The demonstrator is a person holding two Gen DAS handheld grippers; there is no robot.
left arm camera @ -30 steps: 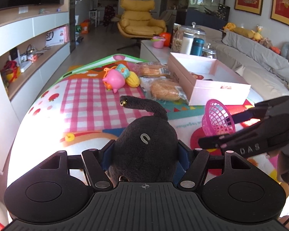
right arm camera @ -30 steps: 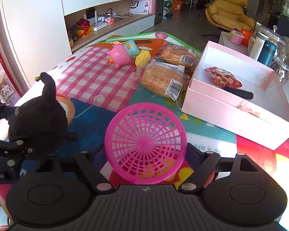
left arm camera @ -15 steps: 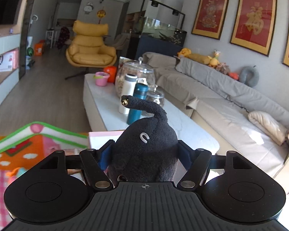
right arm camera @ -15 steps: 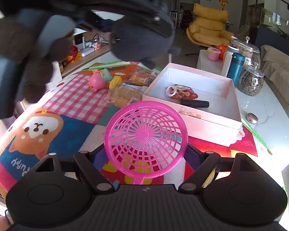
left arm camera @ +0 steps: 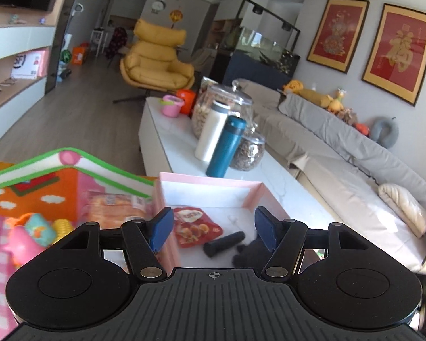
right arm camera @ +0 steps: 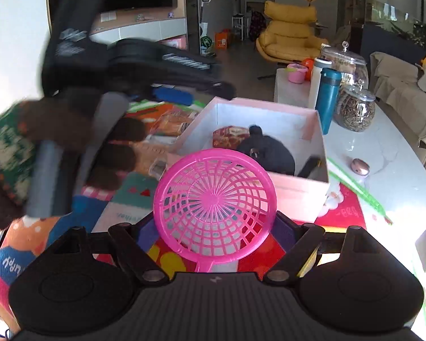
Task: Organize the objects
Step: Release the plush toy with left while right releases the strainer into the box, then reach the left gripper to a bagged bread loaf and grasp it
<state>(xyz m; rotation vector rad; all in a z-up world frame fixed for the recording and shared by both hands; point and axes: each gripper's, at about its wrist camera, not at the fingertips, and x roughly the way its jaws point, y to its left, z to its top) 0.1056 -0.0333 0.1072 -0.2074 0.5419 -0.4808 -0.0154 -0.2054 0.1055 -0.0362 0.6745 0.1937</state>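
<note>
My left gripper point(left arm camera: 214, 228) is open and empty above the near end of the pink box point(left arm camera: 210, 183). It also shows blurred at the left of the right wrist view point(right arm camera: 170, 95). The black plush toy point(right arm camera: 267, 153) lies inside the box point(right arm camera: 304, 190), beside a red snack bag point(left arm camera: 196, 226) and a black cylinder point(left arm camera: 224, 243). In the left wrist view only a dark edge of the plush point(left arm camera: 247, 253) shows. My right gripper point(right arm camera: 214, 221) is shut on a pink plastic basket point(right arm camera: 214, 209), held in front of the box.
Two bread packs point(left arm camera: 113, 207), a pink pig toy point(left arm camera: 22, 244) and a yellow corn toy point(left arm camera: 61, 224) lie on the colourful mat left of the box. A teal bottle point(left arm camera: 227, 146), a white bottle point(left arm camera: 211, 130) and glass jars point(left arm camera: 248, 150) stand behind it. A small pebble-like object point(right arm camera: 360, 166) lies to the right.
My left gripper has opened and let go of the black plush, which now lies in the pink box. The right gripper keeps the pink basket and has come closer to the box.
</note>
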